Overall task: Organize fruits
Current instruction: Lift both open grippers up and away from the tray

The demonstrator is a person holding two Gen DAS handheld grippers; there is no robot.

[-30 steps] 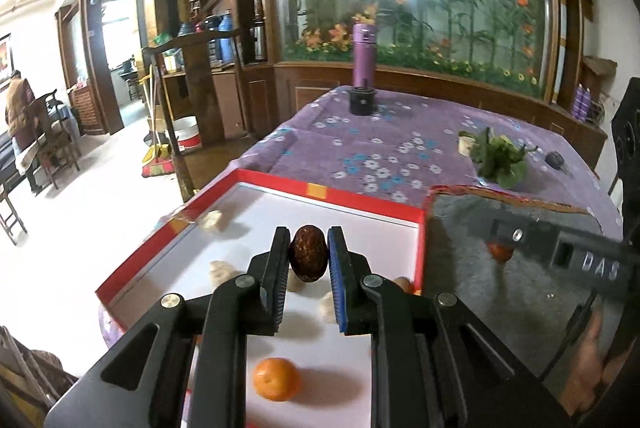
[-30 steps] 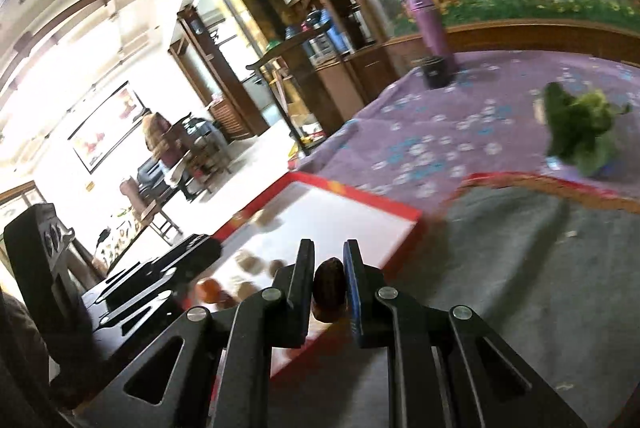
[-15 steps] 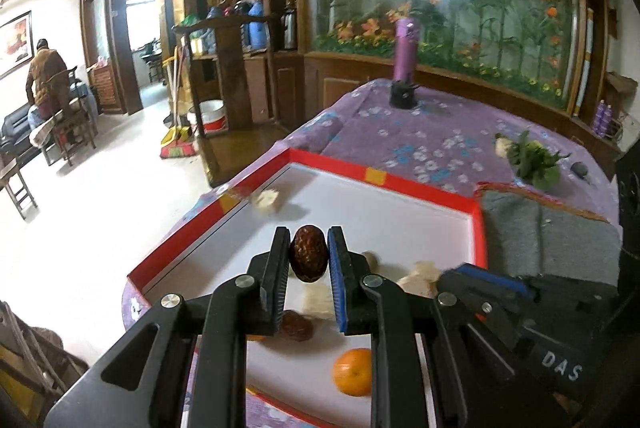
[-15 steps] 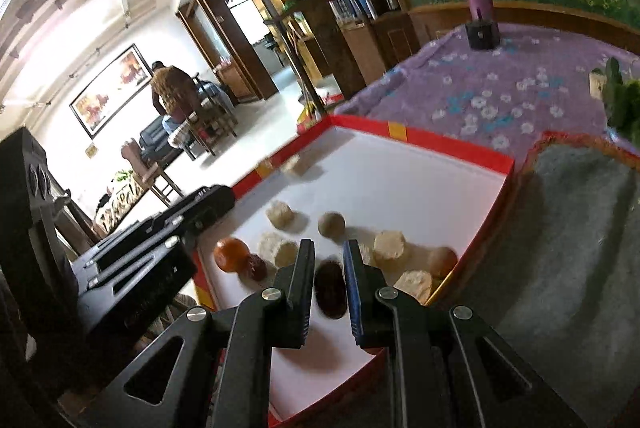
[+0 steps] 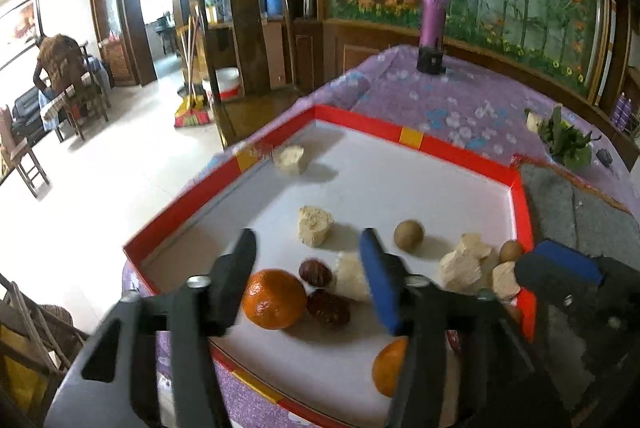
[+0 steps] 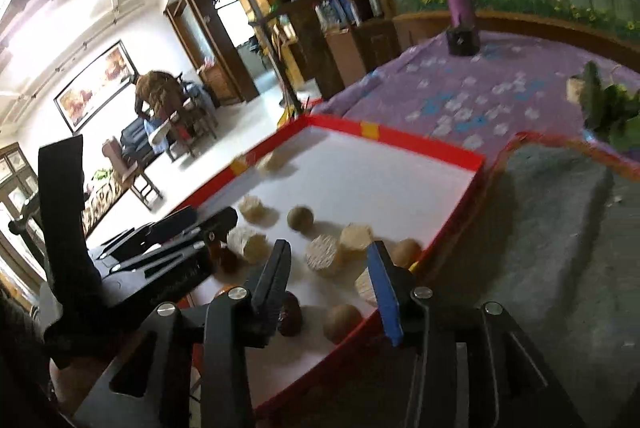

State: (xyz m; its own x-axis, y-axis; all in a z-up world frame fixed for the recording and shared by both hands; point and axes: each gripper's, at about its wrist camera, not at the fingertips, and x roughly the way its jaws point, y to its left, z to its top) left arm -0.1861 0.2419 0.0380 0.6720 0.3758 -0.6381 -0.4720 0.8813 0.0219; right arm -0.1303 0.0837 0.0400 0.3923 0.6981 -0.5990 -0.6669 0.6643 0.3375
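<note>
fingers opening over upright date

Fruits in tray: orange left of dates; mat right of tray.

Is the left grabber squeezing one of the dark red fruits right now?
No, the left gripper has its fingers spread apart and opening, and the two dark red dates lie loose on the red-rimmed tray.

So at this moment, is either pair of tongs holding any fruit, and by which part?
Nothing is held. The left tongs and right tongs are both opening, with no fruit pinched between them; the dark red dates lie loose in the red tray.
</note>
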